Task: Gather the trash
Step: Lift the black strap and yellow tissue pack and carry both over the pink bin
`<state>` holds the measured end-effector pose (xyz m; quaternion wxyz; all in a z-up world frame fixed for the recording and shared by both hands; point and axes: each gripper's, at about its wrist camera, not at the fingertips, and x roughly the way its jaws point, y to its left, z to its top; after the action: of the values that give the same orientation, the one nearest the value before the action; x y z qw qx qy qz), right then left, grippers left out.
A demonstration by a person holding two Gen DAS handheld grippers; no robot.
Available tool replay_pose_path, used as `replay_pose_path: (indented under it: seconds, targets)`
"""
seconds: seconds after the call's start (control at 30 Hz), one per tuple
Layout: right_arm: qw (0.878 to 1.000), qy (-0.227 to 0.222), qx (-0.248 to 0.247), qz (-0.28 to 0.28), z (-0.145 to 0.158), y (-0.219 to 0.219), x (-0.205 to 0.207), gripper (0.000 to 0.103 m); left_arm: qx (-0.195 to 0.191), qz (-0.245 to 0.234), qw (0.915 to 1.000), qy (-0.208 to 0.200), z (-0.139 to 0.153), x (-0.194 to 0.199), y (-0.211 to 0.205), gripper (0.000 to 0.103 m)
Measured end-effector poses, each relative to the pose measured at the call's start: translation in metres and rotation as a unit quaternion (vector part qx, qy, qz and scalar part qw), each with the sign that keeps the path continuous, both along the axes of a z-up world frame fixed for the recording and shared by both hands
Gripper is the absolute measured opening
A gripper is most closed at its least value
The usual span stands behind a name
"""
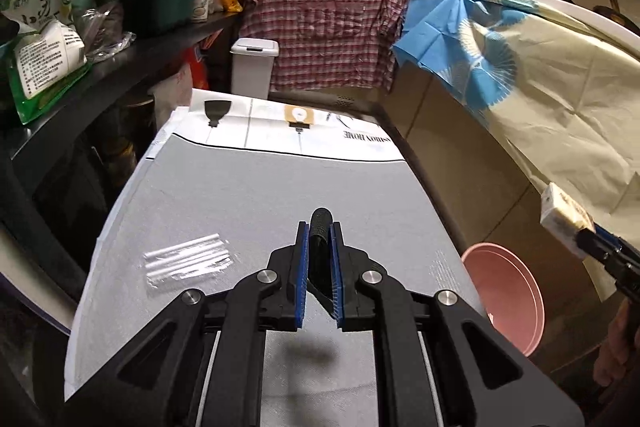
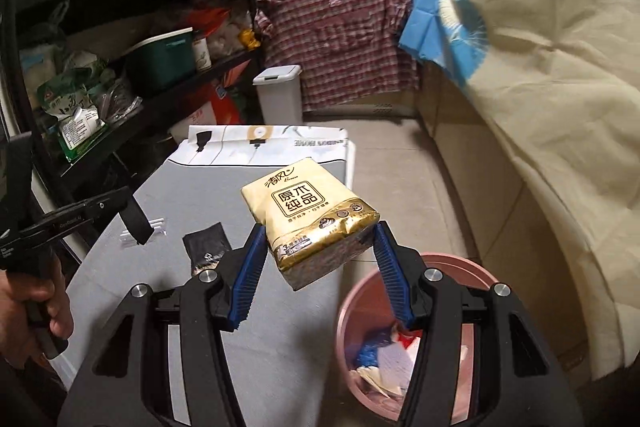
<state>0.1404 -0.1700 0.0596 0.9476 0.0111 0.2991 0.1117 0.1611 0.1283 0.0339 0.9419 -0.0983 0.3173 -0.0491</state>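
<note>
My left gripper (image 1: 319, 229) is shut on a narrow black piece of trash (image 1: 320, 247) and holds it above the grey-covered table (image 1: 240, 195). A clear plastic wrapper (image 1: 188, 261) lies on the table to its left. In the right wrist view my right gripper (image 2: 320, 231) is shut on a yellow tissue pack (image 2: 308, 211), held in the air between the table and the pink waste bin (image 2: 360, 287). The bin holds several scraps. A black sachet (image 2: 208, 247) lies on the table. The left gripper (image 2: 120, 201), in a person's hand, appears at the left with its black piece (image 2: 134, 223) hanging.
Black shelves (image 1: 120, 67) crowded with bags and a green box run along the left of the table. A white lidded bin (image 1: 254, 67) stands behind the table. On the right, a cream and blue cloth (image 1: 540, 87) drapes a counter. Bare floor (image 2: 400, 179) lies between table and counter.
</note>
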Motion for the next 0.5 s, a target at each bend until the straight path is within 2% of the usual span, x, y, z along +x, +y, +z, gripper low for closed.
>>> replay_pose_path:
  seconds: [0.27, 0.5]
  targets:
    - [0.999, 0.0, -0.011, -0.032, -0.016, -0.03, -0.011, 0.055, 0.008, -0.014, 0.9999, 0.002, -0.005, -0.009, -0.019, 0.01]
    - [0.998, 0.008, 0.003, -0.059, -0.028, -0.05, -0.009, 0.055, 0.015, -0.028, 0.9995, 0.006, -0.012, -0.008, -0.035, 0.01]
